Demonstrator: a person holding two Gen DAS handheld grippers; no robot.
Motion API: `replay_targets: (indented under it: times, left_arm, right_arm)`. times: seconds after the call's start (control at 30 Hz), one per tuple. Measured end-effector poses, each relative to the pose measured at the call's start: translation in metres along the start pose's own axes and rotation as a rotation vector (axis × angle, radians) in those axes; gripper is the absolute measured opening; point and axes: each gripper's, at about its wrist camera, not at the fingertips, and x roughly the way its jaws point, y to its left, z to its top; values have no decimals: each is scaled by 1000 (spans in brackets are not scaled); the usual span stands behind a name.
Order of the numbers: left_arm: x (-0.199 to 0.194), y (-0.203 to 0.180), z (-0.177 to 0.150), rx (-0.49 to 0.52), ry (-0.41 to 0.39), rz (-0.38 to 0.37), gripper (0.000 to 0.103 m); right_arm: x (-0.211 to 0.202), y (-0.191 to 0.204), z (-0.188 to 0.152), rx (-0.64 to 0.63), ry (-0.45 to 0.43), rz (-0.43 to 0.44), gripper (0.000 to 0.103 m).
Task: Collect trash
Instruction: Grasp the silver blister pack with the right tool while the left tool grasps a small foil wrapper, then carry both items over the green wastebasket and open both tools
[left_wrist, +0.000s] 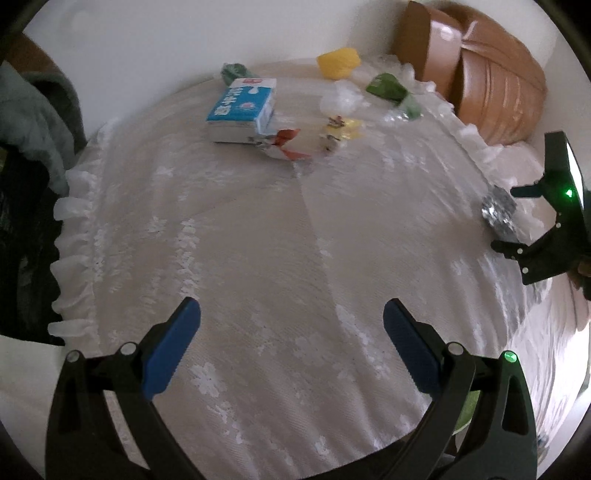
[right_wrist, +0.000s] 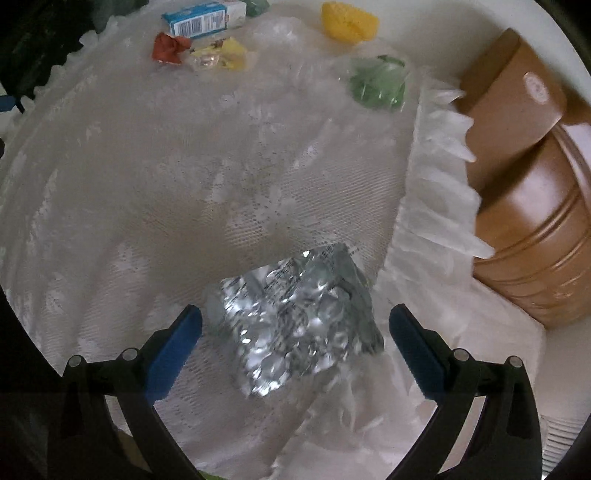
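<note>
A crumpled silver foil wrapper (right_wrist: 295, 325) lies near the table's frilled edge, between the spread fingers of my right gripper (right_wrist: 295, 321), which is open around it. From the left wrist view the foil wrapper (left_wrist: 498, 214) and the right gripper (left_wrist: 513, 218) show at the far right. My left gripper (left_wrist: 291, 317) hangs open over bare lace cloth with nothing in it. Far across the table lie a blue milk carton (left_wrist: 240, 107), a red wrapper (left_wrist: 284, 144), a yellow wrapper (left_wrist: 341, 129), a green wrapper (left_wrist: 388, 86) and a yellow crumpled piece (left_wrist: 338, 62).
A round table with a white lace cloth (left_wrist: 258, 240) and frilled rim fills both views. A brown wooden chair back (right_wrist: 528, 206) stands close beyond the right rim. A grey-green garment (left_wrist: 29, 122) hangs at the left. A white wall is behind.
</note>
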Motion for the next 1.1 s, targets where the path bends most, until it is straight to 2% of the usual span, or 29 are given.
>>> replay_targets:
  times: [0.03,0.07,0.13,0.33,0.5,0.6,0.73,0.83,0.9,0.97,1.07,1.1]
  left_arm:
    - [2,2,2,-8,0,3,95]
    - [4,5,5,-18,2,5,95]
    - [9,9,9,-31,5,6,95]
    - [27,18,27,-42,10,14,95]
    - [51,25,52,-80,17,-15,95]
    - [70,31,75,-163,18,-11,95]
    - [87,40,104,-310,23,-19,95]
    - [97,43,123,-410,36,-19,94]
    - [104,43,133,-456,51,-13,90]
    - [112,45,141,-520,80,-9,79]
    - [119,47,146,-612,105,-12,70]
    - [122,46,148,-636,107,-5,70]
  right_arm:
    - [1,-3,-1,9,0,21,99]
    - [3,-5,0,18,0,37,90]
    - [4,-12,1,61,6,76,82]
    - [-6,-29,0,183,-36,115,75]
    - [-27,-35,-4,391,-140,152,74]
    - [-37,-29,-4,530,-210,179,74]
    - [-40,-10,2,619,-240,174,74]
    - [-40,6,2,661,-266,232,74]
    - [-38,17,4,669,-258,237,74]
    - [-38,25,3,672,-256,240,74]
    - [-40,34,2,684,-260,257,74]
    - [-41,35,1,685,-262,257,74]
